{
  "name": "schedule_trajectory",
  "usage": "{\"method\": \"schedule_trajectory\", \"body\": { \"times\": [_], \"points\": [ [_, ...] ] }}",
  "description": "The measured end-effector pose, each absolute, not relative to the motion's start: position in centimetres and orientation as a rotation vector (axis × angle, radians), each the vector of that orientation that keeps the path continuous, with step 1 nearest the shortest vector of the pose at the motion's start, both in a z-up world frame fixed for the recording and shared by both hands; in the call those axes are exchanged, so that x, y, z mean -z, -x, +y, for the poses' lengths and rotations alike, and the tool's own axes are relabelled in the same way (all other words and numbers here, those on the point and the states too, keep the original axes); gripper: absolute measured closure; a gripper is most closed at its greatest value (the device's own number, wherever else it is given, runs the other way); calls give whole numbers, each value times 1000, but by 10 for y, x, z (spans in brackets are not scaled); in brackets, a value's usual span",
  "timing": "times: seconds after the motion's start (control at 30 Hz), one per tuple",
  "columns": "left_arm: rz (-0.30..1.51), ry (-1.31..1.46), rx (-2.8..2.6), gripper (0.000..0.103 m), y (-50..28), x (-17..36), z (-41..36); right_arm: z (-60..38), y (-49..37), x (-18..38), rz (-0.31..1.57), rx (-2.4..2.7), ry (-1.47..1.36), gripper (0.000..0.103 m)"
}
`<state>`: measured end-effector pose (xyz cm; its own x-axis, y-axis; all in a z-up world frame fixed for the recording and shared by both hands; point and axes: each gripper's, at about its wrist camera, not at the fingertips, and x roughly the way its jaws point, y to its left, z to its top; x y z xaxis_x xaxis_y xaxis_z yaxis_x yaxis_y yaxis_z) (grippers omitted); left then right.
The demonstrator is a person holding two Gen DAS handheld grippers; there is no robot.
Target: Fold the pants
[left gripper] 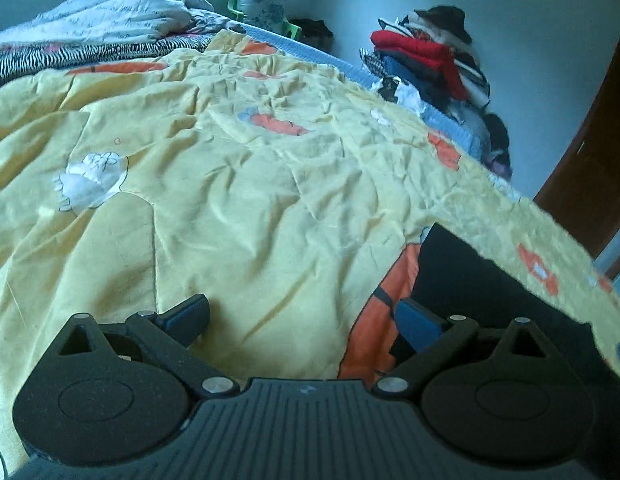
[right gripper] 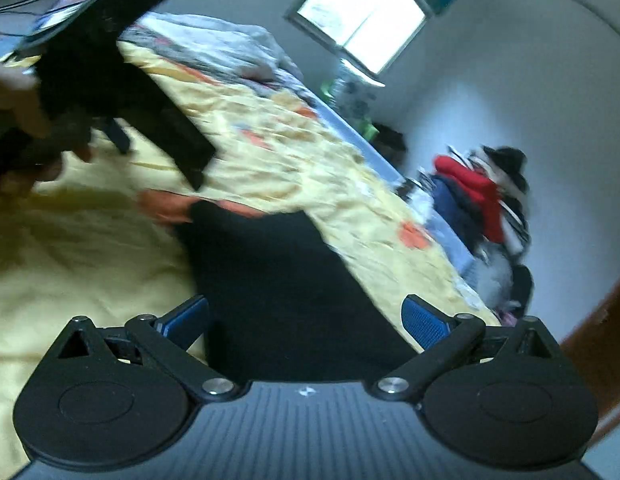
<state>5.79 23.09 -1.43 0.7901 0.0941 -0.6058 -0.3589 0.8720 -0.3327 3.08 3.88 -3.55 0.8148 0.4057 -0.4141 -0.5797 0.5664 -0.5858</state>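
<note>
The black pants [right gripper: 286, 280] lie flat on the yellow bedspread [right gripper: 90, 256] near the bed's right edge. In the left wrist view they show as a dark patch [left gripper: 482, 280] at the lower right. My left gripper [left gripper: 304, 320] is open and empty over the bedspread [left gripper: 238, 200], just left of the pants. My right gripper [right gripper: 306, 320] is open and empty directly above the pants. The left gripper, held in a hand, also shows in the right wrist view [right gripper: 122, 92] at the upper left. That view is blurred.
A crumpled white quilt [left gripper: 110, 12] and a zebra-print blanket [left gripper: 90, 54] lie at the head of the bed. A pile of clothes [left gripper: 434, 64] stands past the bed's right edge. A brown door [left gripper: 590, 176] is at the right. A window [right gripper: 366, 12] is in the far wall.
</note>
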Motion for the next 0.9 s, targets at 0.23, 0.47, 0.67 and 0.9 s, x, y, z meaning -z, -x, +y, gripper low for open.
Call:
{"method": "schedule_trajectory", "body": {
  "times": [0.23, 0.47, 0.67, 0.9],
  "points": [
    [615, 520, -179, 3, -58, 12, 229, 78, -33, 64, 235, -523, 935, 0],
    [672, 629, -25, 2, -64, 11, 223, 91, -50, 68, 257, -519, 959, 40],
    [729, 792, 84, 1, -73, 23, 219, 97, -44, 83, 228, -549, 1016, 86],
    [788, 1069, 277, 0, -100, 40, 214, 64, -72, 39, 333, -600, 652, 90]
  ]
}}
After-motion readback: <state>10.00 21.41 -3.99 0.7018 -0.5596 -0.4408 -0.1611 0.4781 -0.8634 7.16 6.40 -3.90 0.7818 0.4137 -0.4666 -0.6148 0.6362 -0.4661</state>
